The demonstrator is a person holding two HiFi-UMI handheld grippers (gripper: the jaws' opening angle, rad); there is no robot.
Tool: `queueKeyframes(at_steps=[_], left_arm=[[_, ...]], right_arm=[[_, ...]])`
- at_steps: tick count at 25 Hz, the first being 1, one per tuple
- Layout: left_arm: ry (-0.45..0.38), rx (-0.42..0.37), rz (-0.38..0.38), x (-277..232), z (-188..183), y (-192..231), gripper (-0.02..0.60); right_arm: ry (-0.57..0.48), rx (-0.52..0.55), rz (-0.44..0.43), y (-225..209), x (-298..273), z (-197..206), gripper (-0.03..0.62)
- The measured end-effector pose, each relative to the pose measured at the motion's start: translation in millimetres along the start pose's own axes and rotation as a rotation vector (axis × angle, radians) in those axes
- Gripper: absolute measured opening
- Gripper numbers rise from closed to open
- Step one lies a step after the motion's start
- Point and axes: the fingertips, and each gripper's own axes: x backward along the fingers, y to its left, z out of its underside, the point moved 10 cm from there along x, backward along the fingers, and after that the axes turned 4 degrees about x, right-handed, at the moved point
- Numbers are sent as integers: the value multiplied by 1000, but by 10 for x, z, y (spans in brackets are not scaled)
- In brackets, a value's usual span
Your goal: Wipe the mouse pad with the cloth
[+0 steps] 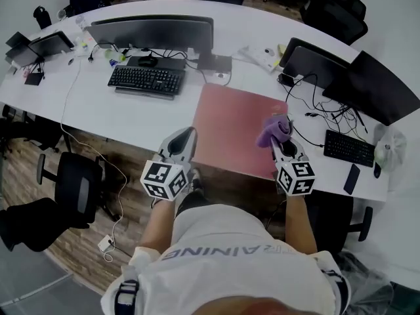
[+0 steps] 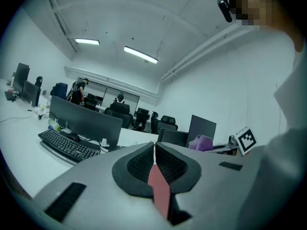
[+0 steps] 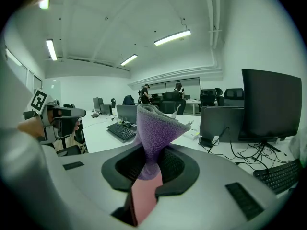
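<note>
From the head view, a curved white desk (image 1: pixel 79 104) carries one pink mouse pad (image 1: pixel 230 126), lying flat at the near edge; it looks nearly square, so I cannot tell its long axis, and its sides are turned slightly against the desk edge. Left of it and farther off is one black keyboard (image 1: pixel 146 81) before a wide monitor (image 1: pixel 152 31). To the right are loose cables (image 1: pixel 315 113), two dark screens (image 1: pixel 371 87) and a second keyboard (image 1: pixel 349 148) with a phone (image 1: pixel 352 178) beside it. The left gripper (image 1: pixel 187 138) sits at the pad's near left corner. The right gripper (image 1: pixel 283 143) is over its right edge, with one purple cloth (image 1: pixel 274 130) bunched at its tips. An office chair (image 1: pixel 79 189) stands on the floor, near left. In the left gripper view, the left gripper (image 2: pixel 154 152) has its jaws pressed together with nothing between them, and the mouse pad (image 2: pixel 159 193) shows as a pink strip below. Ahead are the keyboard (image 2: pixel 67 145) and monitor (image 2: pixel 86 121) on the left, and the cloth (image 2: pixel 201 142) on the right. In the right gripper view, the right gripper (image 3: pixel 151 166) is clamped on the narrow end of the cloth (image 3: pixel 156 126), which points away from the jaws and flares wider. The pad (image 3: pixel 143 198) lies beneath, the left gripper (image 3: pixel 57 115) is at left, and a dark screen (image 3: pixel 271 104) is at right.
</note>
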Motion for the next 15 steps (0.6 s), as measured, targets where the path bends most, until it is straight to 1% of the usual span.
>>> queueKeyframes(at_steps=[4,8,12,15], left_arm=[[27,9,24,-261,-179,470,38],[49,17,31,-476,-316,990,38],[91,25,46,-622,-346,1465,38],[133,37,45,-685,-318,1766,38]], right_arm=[[31,-12,12,83,-528,-197,89],[79,-11,-6,260,-1125,-347,89],[139,-18,-47,491,-1756,-403,89],[187,-33,-102,681,-2241,-389,89]])
